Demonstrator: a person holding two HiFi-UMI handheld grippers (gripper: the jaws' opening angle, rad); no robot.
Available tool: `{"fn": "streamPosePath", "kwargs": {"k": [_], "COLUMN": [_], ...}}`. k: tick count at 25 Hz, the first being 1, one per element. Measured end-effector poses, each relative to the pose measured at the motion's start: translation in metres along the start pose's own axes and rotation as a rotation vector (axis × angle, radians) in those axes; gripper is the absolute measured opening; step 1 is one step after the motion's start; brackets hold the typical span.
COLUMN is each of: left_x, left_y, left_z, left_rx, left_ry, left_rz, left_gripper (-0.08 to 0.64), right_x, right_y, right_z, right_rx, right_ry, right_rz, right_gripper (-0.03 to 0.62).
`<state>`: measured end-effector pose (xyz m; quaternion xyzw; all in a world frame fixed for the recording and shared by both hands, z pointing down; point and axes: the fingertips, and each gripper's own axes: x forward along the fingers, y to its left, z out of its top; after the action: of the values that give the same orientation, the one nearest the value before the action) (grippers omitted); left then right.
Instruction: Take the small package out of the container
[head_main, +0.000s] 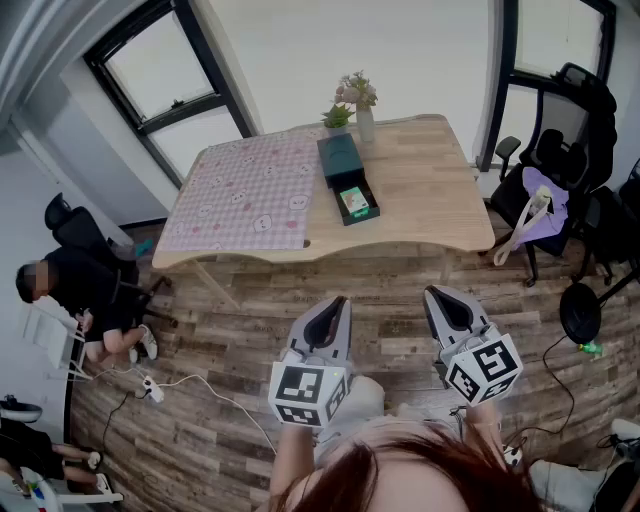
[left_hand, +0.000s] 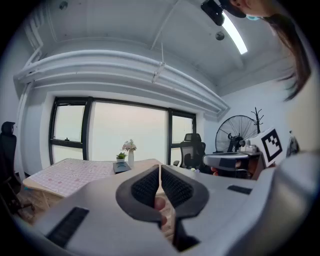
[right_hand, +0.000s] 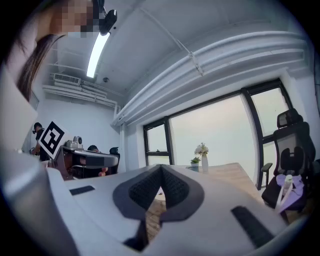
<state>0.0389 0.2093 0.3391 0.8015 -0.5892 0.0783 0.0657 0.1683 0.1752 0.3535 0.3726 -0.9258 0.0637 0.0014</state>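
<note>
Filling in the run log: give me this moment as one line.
task: not yet begun | left tool: shut, empty | right tool: shut, empty | package: in container on table | contact: none

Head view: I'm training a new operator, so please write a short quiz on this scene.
1. True or false: the small package sits inside the container.
2. Seen in the head view, the pink cloth covers the table's: A) left part, B) right part, C) whole top?
3. How do the jaws of the left gripper and the right gripper stand?
Key: 1 true; 2 A; 3 both shut, holding nothing.
</note>
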Motion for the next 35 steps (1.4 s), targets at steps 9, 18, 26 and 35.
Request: {"fn": "streamPosePath", "kwargs": {"k": [9,18,26,35], "left_x": [-0.021,-0.026,-0.012,0.014], "left_y": [-0.028,-0.033,-0.017,0.002], "left_z": [-0.006,-0.005,0.0,0.007], "left_rx": [-0.003,-0.001,-0.005,0.0], "left_ry": [0.006,0.005,0.012,0.015], "left_rz": [0.005,-0.011,-0.033,-0.062], "left_gripper": [0.017,0.017,0.017,0.017], "right_x": [-0.028,-0.031,-0.011,0.018], "right_y": [0.003,0.008,0.009,-0.002], "right_z": [-0.002,0.003,0.004,0.006], "right_rx": [0.006,0.037,0.059,0.053], "right_ry": [-0.024,-0.036,-0.037,-0.048], "right_rz": [-0.009,-0.006,0.004,-0.014], "right_gripper": [0.0,0.0,0.0,0.0]}}
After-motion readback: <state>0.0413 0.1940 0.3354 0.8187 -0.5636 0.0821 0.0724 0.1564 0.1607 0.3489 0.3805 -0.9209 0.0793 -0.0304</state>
